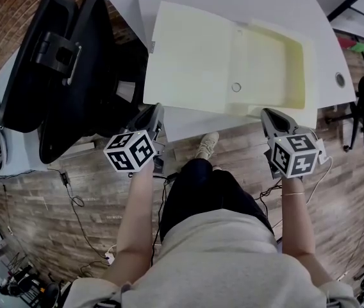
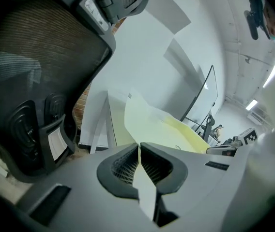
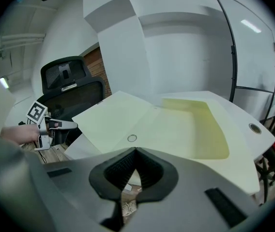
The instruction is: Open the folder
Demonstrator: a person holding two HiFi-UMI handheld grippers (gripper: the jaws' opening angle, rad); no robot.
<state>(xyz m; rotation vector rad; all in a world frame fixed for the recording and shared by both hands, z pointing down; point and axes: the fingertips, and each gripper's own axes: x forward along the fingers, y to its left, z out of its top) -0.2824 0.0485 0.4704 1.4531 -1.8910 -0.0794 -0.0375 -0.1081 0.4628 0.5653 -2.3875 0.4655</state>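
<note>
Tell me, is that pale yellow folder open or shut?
Open: the folder has its cover swung out sideways, baring the inside; the left claw pinches the cover's edge.

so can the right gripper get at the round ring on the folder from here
Probably yes: the ring lies bare on the open folder, just ahead of the right gripper, with nothing between them. Its jaws are shut, though.
</note>
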